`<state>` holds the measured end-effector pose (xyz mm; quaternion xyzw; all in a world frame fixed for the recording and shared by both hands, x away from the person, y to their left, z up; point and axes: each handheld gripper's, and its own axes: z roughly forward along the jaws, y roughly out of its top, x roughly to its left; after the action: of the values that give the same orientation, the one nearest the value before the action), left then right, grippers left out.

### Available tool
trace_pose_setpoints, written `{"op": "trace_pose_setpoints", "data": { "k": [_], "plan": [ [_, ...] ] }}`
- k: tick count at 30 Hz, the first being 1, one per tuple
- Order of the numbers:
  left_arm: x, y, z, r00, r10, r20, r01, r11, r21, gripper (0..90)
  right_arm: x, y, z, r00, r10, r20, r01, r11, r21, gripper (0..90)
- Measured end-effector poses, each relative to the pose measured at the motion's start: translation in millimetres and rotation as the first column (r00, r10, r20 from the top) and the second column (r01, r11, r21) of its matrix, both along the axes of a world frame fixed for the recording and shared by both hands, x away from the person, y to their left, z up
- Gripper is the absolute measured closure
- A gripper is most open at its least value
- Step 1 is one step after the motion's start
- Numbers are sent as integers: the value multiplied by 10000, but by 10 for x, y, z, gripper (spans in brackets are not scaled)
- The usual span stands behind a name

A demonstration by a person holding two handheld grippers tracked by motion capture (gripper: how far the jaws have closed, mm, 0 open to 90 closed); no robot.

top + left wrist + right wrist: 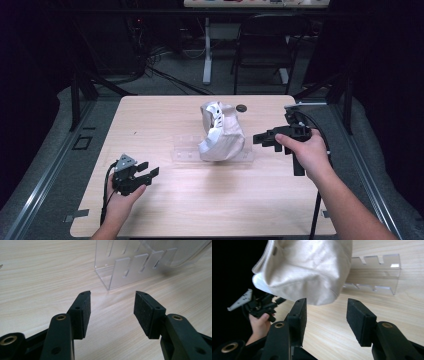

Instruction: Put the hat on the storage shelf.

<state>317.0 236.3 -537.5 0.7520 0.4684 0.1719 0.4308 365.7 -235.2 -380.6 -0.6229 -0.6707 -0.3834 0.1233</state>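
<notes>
1. Cream cloth bag (221,132) is sitting slumped on the clear acrylic rack (182,154), around the middle of the wooden table (165,210); the rack's slotted base is sticking out to either side of it
2. In the right gripper view the bag (307,267) is seen hanging over the rack (382,272), its lower corner just ahead of the jaws and not touched by them
3. Right gripper (260,137) is being held at the right of the bag, level, jaws pointing at it; a small gap is being left between tips and cloth
4. Right gripper (327,306) jaws are standing wide apart, nothing being gripped
5. Left gripper (150,169) is being held near the front left of the table, well apart from the bag, tips aimed toward the rack
6. Left gripper (112,297) jaws are also standing wide apart, nothing between the pads; bare table is showing in the gap, with the rack's end (125,270) just ahead
7. A small dark round object (241,108) is lying on the table just behind the bag; what it is cannot be told
</notes>
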Motion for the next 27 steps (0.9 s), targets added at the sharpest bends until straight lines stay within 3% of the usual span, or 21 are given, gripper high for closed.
{"op": "trace_pose_setpoints", "data": {
  "k": [7,14,17,22,27],
  "plan": [
    [17,-10,-53,10000,-18,-92,20,9997,259,480,-75,-16,-134,9999,59,137,-54,9992,-397,514],
    [28,-42,-91,9998,-161,-118,165,9992,360,480,-185,-28,-419,9997,203,128,-192,9963,-840,510],
    [32,-41,-109,9997,-168,-184,176,9990,416,479,-257,-51,-595,9991,227,360,-181,9924,-1213,509],
    [37,-50,-127,9995,-222,-220,232,9986,484,478,-341,-55,-753,9986,269,455,-204,9902,-1382,509],
    [41,-69,-150,9995,-289,-153,299,9972,688,478,-461,-35,-928,9952,415,888,-270,9868,-1595,509]
  ]
}}
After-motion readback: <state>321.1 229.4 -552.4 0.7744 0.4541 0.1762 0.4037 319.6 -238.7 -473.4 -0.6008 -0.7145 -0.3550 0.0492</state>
